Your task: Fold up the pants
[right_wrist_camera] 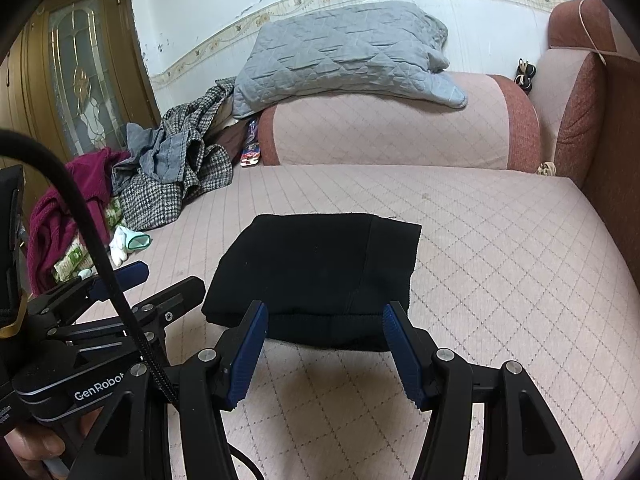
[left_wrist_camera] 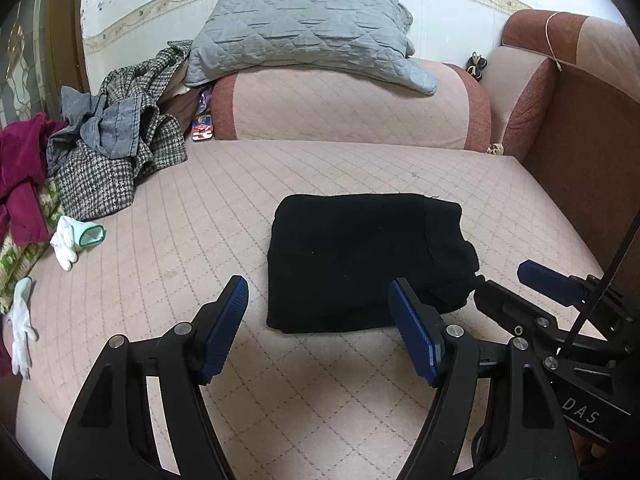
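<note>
The black pants (left_wrist_camera: 360, 264) lie folded into a compact rectangle on the pink quilted sofa bed (left_wrist_camera: 200, 216). In the left wrist view my left gripper (left_wrist_camera: 318, 282) is open just in front of the pants' near edge, with nothing between its blue pads. My right gripper (left_wrist_camera: 500, 278) shows at the right, next to the bundle's near right corner. In the right wrist view the pants (right_wrist_camera: 320, 272) sit straight ahead and my right gripper (right_wrist_camera: 326, 308) stands open at their near edge, holding nothing. My left gripper (right_wrist_camera: 174, 278) appears at the left, beside the pants' near left corner.
A heap of checked, grey and magenta clothes (left_wrist_camera: 116, 152) sits at the back left, with white gloves (left_wrist_camera: 72, 240) near it. A grey quilted blanket (left_wrist_camera: 304, 32) rests on the bolster (left_wrist_camera: 344, 108). A brown armrest (left_wrist_camera: 580, 168) bounds the right side. A hand (right_wrist_camera: 36, 452) holds the left gripper.
</note>
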The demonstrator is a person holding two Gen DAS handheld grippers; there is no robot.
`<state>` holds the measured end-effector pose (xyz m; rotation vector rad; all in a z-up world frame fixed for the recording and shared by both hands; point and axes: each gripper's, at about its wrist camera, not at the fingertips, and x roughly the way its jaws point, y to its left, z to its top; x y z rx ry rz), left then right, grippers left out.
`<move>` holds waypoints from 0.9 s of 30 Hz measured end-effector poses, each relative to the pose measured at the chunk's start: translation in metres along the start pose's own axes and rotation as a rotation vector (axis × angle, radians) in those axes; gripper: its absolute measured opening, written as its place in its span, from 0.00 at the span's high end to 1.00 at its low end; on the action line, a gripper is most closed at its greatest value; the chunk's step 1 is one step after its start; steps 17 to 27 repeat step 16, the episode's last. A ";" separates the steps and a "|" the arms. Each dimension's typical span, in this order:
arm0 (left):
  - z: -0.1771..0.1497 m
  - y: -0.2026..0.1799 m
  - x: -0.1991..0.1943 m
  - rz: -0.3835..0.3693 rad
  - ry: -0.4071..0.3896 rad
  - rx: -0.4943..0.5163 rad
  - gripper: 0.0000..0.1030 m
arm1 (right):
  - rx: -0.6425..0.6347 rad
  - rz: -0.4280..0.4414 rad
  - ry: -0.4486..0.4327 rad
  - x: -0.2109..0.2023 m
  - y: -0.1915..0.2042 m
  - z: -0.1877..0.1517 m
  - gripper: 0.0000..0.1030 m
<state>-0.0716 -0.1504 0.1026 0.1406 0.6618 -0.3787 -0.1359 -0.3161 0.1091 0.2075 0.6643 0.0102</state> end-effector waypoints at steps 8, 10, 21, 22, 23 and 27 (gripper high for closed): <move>-0.006 -0.004 -0.014 -0.006 -0.034 0.013 0.28 | 0.007 -0.001 -0.002 -0.005 0.000 -0.004 0.44; -0.009 -0.006 -0.020 -0.001 -0.053 0.022 0.28 | 0.013 -0.002 -0.005 -0.008 -0.001 -0.005 0.44; -0.013 -0.010 -0.032 -0.005 -0.059 0.017 0.28 | 0.030 -0.004 -0.010 -0.019 -0.003 -0.012 0.44; -0.013 -0.010 -0.032 -0.005 -0.059 0.017 0.28 | 0.030 -0.004 -0.010 -0.019 -0.003 -0.012 0.44; -0.013 -0.010 -0.032 -0.005 -0.059 0.017 0.28 | 0.030 -0.004 -0.010 -0.019 -0.003 -0.012 0.44; -0.013 -0.010 -0.032 -0.005 -0.059 0.017 0.28 | 0.030 -0.004 -0.010 -0.019 -0.003 -0.012 0.44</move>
